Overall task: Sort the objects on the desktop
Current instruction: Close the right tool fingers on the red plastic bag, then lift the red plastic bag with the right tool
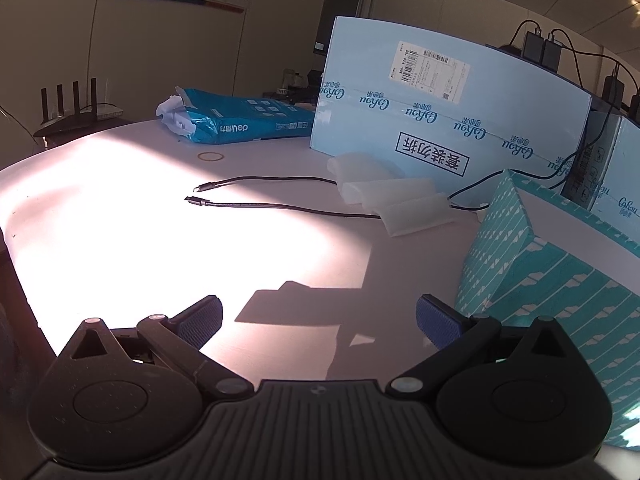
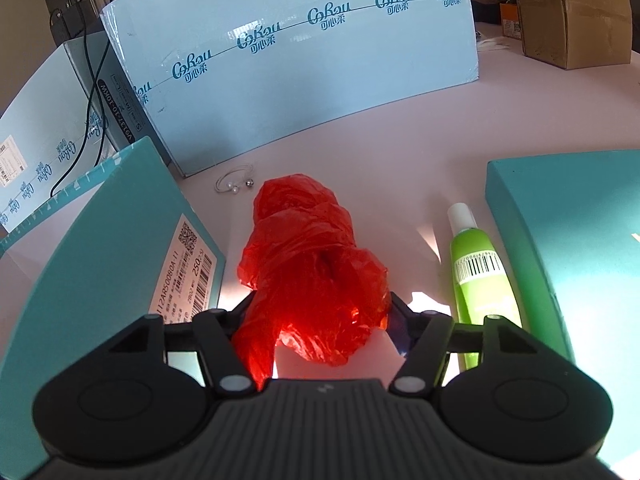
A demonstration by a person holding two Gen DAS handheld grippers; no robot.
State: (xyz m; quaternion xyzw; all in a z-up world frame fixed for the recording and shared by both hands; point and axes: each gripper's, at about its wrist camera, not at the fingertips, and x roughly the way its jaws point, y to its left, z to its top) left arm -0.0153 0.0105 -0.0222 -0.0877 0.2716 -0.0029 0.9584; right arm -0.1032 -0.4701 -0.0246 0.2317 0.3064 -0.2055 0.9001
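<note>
- Left wrist view: the left gripper (image 1: 320, 320) hangs over a white table (image 1: 120, 240), its blue-padded fingers (image 1: 202, 322) spread wide with nothing between them.
- Ahead lie two black cable ends (image 1: 256, 192), side by side, a thin ring (image 1: 211, 156) beyond them, and three pale foam pieces (image 1: 396, 200) stacked loosely against a large light-blue carton (image 1: 440, 112).
- A torn blue paper pack (image 1: 240, 120) lies further back; a teal patterned box (image 1: 540, 280) crowds the gripper's right side.
- Right wrist view: the right gripper (image 2: 320, 312) has a crumpled red plastic bag (image 2: 312, 264) between its fingers, which press in on both sides of the bag at a middling width.
- One teal box (image 2: 120, 240) with a barcode label stands close on the left, another teal box (image 2: 568, 248) on the right.
- One green tube (image 2: 478, 264) lies between the bag and the right box; a wire bracelet (image 2: 236, 182) rests near the light-blue carton (image 2: 300, 80) behind.
</note>
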